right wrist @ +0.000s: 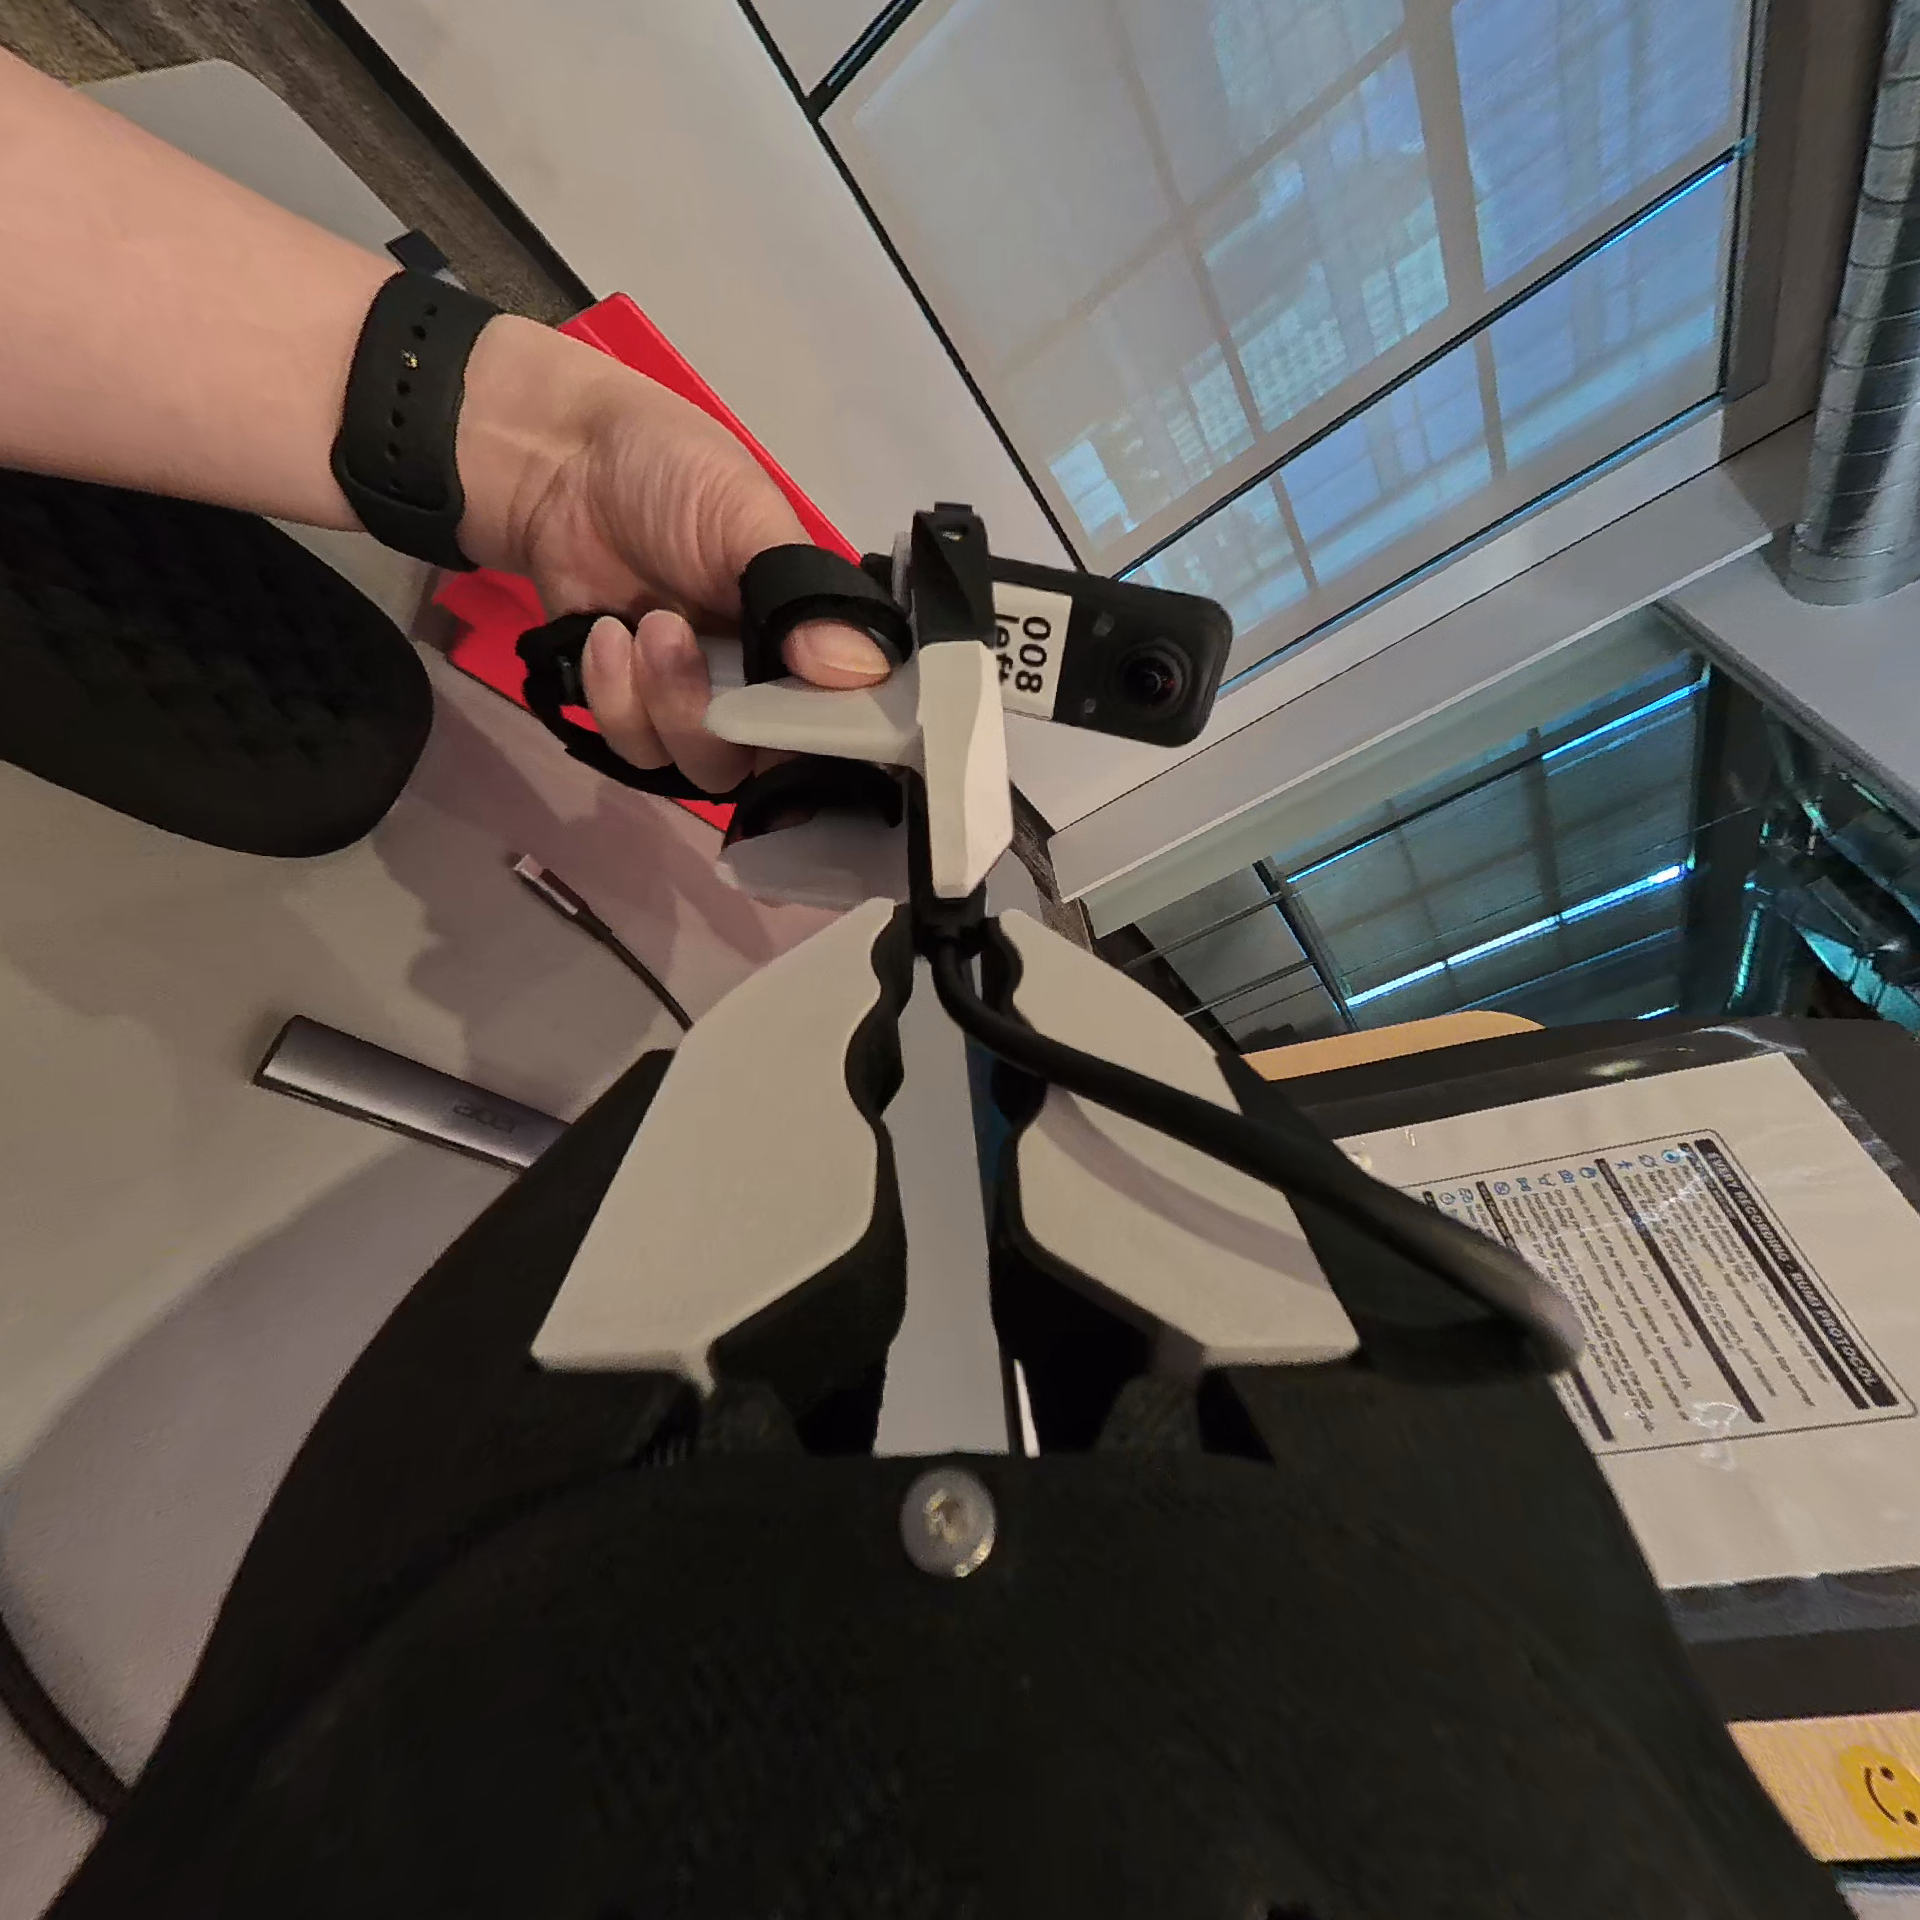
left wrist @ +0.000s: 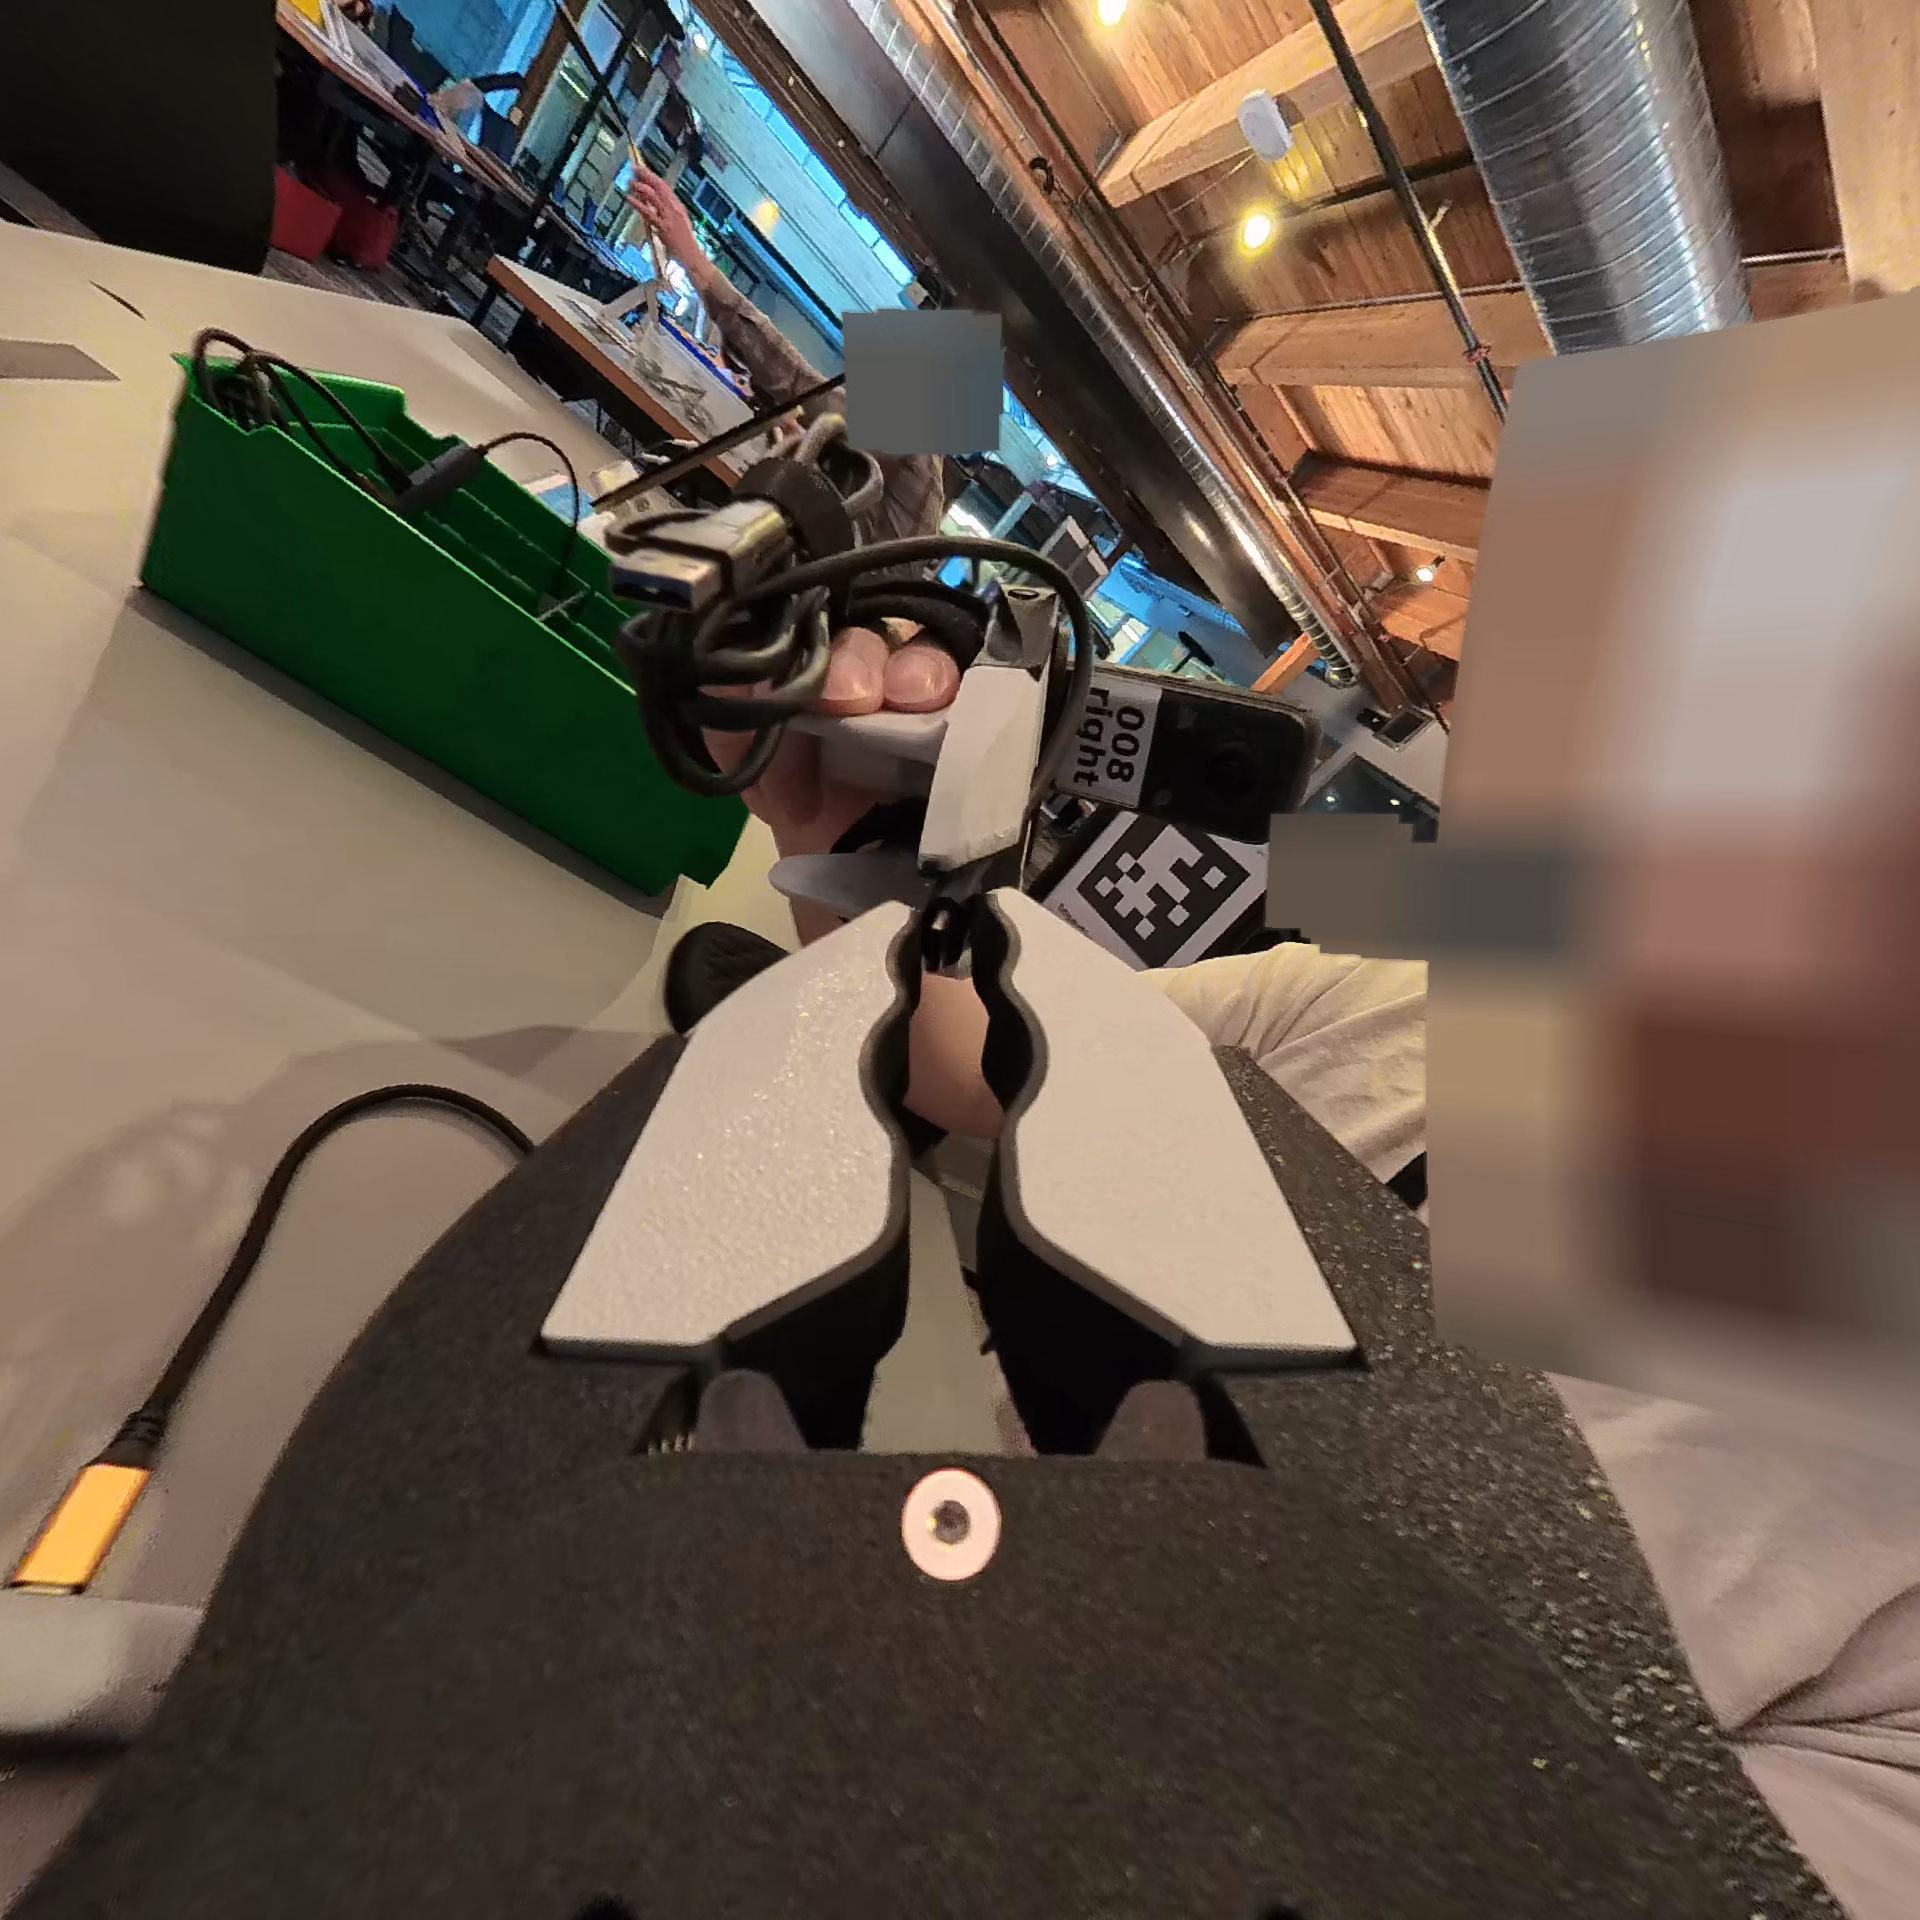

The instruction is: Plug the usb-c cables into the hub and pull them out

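While both my grippers (left wrist: 945,914) (right wrist: 945,920) pinch one black cable (right wrist: 1195,1112) midair, plugging isn't started; next, carry its plug to the hub (right wrist: 405,1101).

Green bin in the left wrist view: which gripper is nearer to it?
Right. The right gripper hangs beside the green bin's near corner; the left gripper is farther back.
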`<move>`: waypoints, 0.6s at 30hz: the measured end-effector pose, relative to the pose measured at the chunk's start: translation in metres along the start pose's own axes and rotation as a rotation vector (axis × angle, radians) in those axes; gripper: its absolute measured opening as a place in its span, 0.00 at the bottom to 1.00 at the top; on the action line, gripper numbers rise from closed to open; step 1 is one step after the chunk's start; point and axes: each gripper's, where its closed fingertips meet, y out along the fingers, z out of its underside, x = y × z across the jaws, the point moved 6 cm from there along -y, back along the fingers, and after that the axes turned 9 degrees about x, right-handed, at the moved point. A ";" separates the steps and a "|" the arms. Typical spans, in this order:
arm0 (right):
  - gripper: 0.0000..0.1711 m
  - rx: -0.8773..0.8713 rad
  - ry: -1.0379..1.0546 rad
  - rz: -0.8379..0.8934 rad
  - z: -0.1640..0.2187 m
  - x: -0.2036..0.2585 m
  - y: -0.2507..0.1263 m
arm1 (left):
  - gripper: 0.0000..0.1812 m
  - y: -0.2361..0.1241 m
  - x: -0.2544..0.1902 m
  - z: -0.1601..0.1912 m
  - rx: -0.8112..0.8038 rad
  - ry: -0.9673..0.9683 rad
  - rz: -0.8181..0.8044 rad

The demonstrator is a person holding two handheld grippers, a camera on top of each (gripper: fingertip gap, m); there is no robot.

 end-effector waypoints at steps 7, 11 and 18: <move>0.08 0.096 0.053 0.104 0.026 -0.031 -0.030 | 0.17 -0.034 0.017 -0.001 0.035 0.229 -0.601; 0.08 0.136 0.060 0.193 0.033 -0.050 -0.059 | 0.25 -0.030 0.022 0.018 0.174 0.218 -0.847; 0.08 0.150 0.041 0.235 0.031 -0.058 -0.070 | 0.31 -0.017 0.053 0.097 0.331 -0.120 -1.206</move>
